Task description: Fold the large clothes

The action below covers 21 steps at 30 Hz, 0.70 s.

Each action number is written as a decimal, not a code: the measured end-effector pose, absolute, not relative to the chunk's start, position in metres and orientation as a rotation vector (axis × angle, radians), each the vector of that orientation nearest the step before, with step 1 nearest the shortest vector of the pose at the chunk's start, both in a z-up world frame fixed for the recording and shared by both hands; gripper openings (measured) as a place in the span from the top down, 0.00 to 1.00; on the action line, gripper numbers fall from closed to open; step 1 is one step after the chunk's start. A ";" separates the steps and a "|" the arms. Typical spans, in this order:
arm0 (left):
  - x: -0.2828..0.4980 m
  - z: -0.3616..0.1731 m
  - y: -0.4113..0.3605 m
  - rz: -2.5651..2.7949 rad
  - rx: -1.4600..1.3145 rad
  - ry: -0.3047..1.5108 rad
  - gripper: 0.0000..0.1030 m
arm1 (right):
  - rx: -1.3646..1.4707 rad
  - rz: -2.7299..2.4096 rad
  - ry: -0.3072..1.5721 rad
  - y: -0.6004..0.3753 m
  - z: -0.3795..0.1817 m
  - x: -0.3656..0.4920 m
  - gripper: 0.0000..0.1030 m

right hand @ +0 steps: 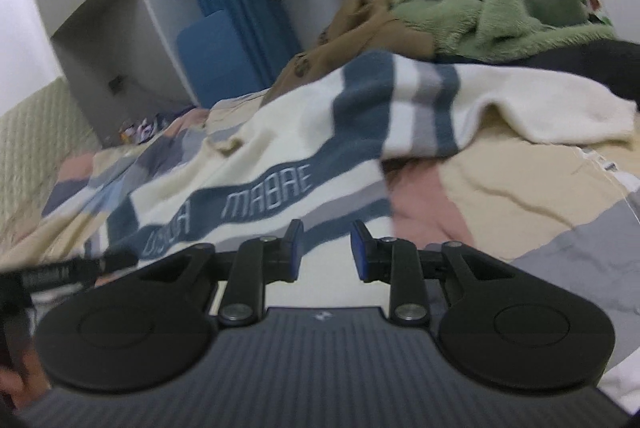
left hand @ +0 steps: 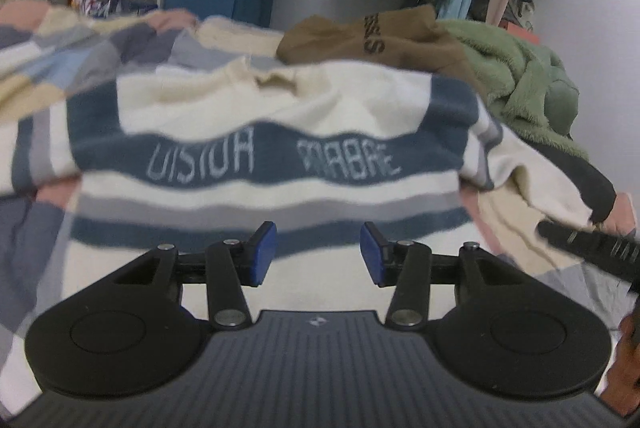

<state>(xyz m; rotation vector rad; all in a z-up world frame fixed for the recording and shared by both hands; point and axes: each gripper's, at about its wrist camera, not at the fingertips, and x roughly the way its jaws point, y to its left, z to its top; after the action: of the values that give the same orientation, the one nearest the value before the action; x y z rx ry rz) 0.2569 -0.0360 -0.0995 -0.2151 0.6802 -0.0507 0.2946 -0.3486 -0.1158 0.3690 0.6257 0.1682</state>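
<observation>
In the left wrist view, the left gripper (left hand: 318, 253) hovers above the near hem of a cream sweater (left hand: 276, 144) with blue and grey stripes, spread flat on a patchwork bedspread (left hand: 36, 228). Its blue pads (left hand: 262, 254) stand apart with nothing between them. Beyond the sweater lie a brown garment (left hand: 372, 36) and, at the far right, a green fleece (left hand: 520, 84). Part of the other tool (left hand: 588, 248) shows at the right edge.

In the right wrist view, the right gripper (right hand: 323, 250) sits over the sweater's (right hand: 256, 148) near right edge, jaws narrowly parted and empty. One sleeve (right hand: 500, 100) stretches right across the bedspread (right hand: 520, 196). The green fleece (right hand: 500, 4) is heaped at the far right, the brown garment (right hand: 360, 28) just left of it.
</observation>
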 end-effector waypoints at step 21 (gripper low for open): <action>0.266 -0.148 0.014 -0.056 -0.444 0.812 0.35 | 0.976 -0.206 0.644 -0.553 -0.218 0.421 0.16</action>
<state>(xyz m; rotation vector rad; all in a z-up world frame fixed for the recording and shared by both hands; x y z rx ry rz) 0.2664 0.0137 -0.1483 -0.4443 0.8122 -0.0562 0.4210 -0.5528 -0.2179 0.9758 0.6437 -0.2059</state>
